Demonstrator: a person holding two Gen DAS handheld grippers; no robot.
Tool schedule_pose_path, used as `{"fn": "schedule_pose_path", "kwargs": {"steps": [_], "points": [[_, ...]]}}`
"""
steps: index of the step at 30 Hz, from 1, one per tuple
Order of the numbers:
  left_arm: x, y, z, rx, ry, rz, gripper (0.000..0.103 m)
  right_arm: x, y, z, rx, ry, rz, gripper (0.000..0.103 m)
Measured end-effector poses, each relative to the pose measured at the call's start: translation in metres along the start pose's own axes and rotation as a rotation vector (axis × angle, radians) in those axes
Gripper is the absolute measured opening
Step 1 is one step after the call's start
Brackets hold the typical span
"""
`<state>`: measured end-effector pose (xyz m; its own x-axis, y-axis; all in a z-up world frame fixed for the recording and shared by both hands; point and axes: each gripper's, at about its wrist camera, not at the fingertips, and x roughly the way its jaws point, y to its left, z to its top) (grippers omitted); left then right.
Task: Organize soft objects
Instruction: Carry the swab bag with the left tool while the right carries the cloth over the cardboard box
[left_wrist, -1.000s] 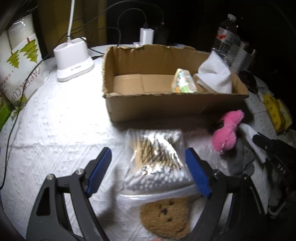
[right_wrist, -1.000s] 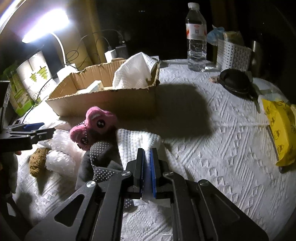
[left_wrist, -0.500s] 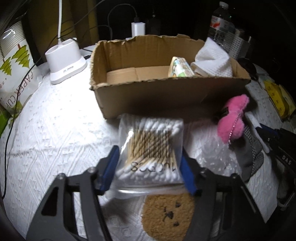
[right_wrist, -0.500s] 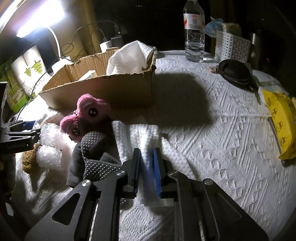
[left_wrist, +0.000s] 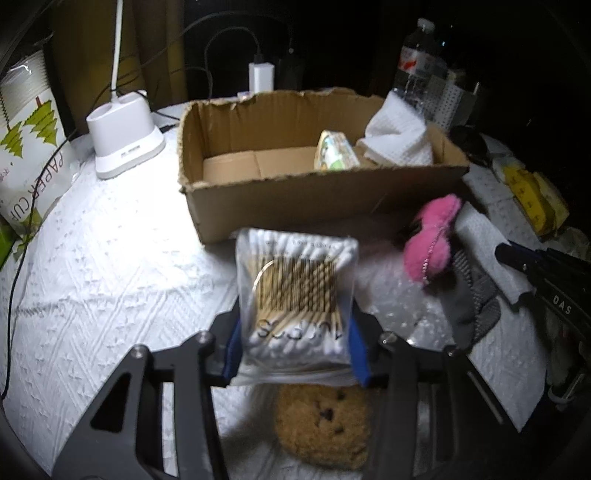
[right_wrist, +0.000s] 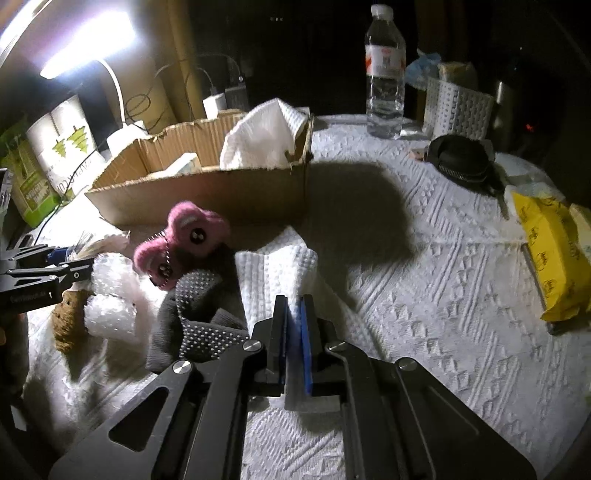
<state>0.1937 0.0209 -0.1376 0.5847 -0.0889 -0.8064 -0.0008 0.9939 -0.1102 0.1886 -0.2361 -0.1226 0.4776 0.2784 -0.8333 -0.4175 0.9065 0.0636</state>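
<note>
My left gripper (left_wrist: 295, 332) is closing its jaws, and the blue pads press both sides of a clear bag of cotton swabs (left_wrist: 297, 280), held tilted above a brown plush (left_wrist: 321, 424). Beyond it stands an open cardboard box (left_wrist: 295, 206) holding a tissue pack (left_wrist: 334, 151) and a white cloth (left_wrist: 399, 136). A pink plush (right_wrist: 184, 240), grey dotted socks (right_wrist: 195, 314) and bubble wrap (right_wrist: 110, 306) lie in front of the box. My right gripper (right_wrist: 294, 306) is shut, pinching a fold of a second white cloth (right_wrist: 277, 273) lying on the table.
A white lamp base (left_wrist: 123, 140) and a paper cup pack (left_wrist: 26, 147) stand at the far left. On the right are a water bottle (right_wrist: 384, 70), a white basket (right_wrist: 458, 107), a black pouch (right_wrist: 461, 158) and yellow packets (right_wrist: 554, 251). Cables run behind the box.
The left jaws came in from wide open onto the swab bag, which now stands raised off the table. The right jaws parted slightly and shut again on the white cloth.
</note>
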Motion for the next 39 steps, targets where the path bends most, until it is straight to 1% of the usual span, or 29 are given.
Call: {"fn": "schedule_pose_path", "kwargs": {"steps": [7, 13, 22, 30, 39], "points": [[-0.028, -0.001, 0.009, -0.004, -0.055, -0.037, 0.047, -0.029, 0.004, 0.011, -0.015, -0.067, -0.018, 0.007], [-0.052, -0.003, 0.015, 0.005, -0.104, -0.047, 0.047, -0.048, 0.011, 0.02, -0.033, -0.111, -0.022, 0.007], [-0.081, 0.001, 0.035, 0.018, -0.177, -0.057, 0.047, -0.071, 0.021, 0.041, -0.066, -0.17, -0.026, 0.007], [-0.097, 0.006, 0.053, 0.031, -0.226, -0.053, 0.047, -0.079, 0.029, 0.062, -0.089, -0.204, -0.024, 0.007], [-0.099, 0.017, 0.071, 0.023, -0.258, -0.038, 0.047, -0.074, 0.033, 0.084, -0.108, -0.224, -0.02, 0.007]]}}
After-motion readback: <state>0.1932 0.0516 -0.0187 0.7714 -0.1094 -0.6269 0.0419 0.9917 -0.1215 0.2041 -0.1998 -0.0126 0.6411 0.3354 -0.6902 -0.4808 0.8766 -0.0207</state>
